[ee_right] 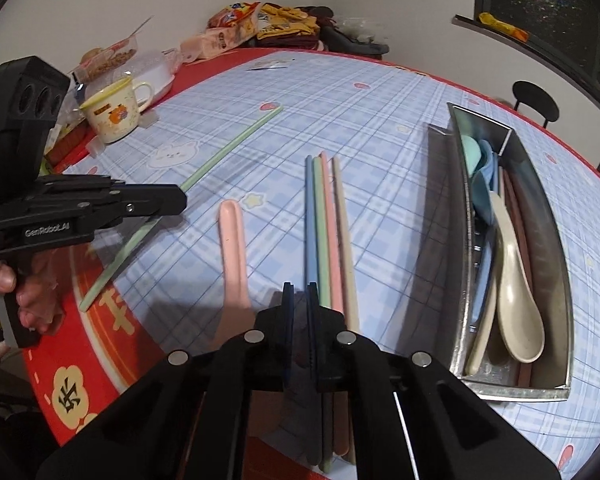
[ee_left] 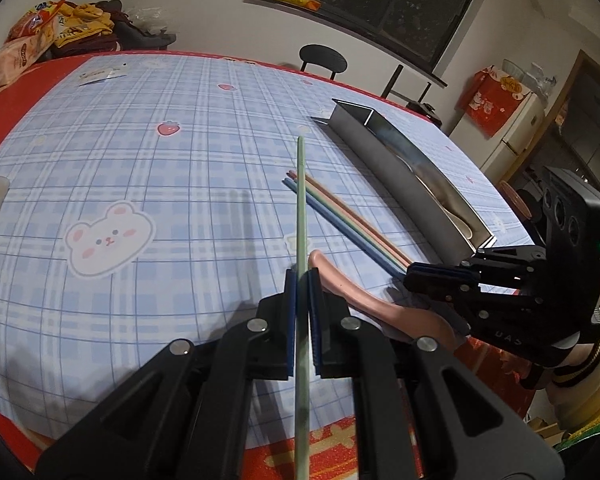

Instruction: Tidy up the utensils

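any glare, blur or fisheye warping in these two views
Left wrist: strong fisheye bend, the tablecloth bulges and corners vignette black; the metal tray wall is mirror-like; the green chopstick casts a soft shadow to its left. Right wrist: same curvature; the pink spoon blurs near the fingers; glare on the tray's inner wall.

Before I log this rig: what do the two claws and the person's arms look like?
Both are matte black linkage frames with silver rivets and dark blue pads. The left claw carries white "GenRobot.AI" lettering; the right claw has a green indicator light on its block. Cream ribbed cuffs with black-and-yellow stripes cover the wrists.
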Demonstrator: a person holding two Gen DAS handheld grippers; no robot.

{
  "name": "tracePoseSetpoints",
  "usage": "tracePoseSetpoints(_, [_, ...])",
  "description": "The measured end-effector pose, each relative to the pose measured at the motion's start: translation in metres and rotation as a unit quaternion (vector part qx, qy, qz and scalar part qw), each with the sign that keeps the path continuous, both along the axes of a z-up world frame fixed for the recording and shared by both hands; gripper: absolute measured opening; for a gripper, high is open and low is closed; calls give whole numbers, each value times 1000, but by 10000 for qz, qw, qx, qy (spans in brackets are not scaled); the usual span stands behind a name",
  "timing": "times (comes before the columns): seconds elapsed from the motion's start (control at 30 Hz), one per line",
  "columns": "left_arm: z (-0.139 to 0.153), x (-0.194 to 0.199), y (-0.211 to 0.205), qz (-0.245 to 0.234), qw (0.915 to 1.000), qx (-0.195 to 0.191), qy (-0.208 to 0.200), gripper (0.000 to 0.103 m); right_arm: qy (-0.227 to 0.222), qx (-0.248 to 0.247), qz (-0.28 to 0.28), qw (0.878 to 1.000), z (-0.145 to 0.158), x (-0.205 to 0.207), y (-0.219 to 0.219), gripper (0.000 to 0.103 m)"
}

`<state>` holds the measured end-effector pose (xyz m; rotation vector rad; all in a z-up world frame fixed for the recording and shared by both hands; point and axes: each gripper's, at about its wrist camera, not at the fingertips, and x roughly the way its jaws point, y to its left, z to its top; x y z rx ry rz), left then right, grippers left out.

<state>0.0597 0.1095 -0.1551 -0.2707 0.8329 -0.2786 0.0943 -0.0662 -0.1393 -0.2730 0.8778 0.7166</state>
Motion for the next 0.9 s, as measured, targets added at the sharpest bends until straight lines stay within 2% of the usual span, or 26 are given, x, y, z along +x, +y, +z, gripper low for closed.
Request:
tracePoseSetpoints(0.27, [-5,3,11,3,9994,-344,36,10,14,-160,-77,9998,-5,4,4,7])
tracePoseSetpoints(0.6, [-6,-2,9,-1,9997,-239,-44,10,-266,-279,-229,9990,-9,3,14,7])
tracePoseSetpoints(0.8, [-6,-3,14,132,9990,-416,-42,10,-334,-316,-229,9987,-9,3,16,7])
tracePoseSetpoints(0.9, [-5,-5,13,120,9992,-383,-54,10,-414,-376,-220,9982,-9,2,18,7])
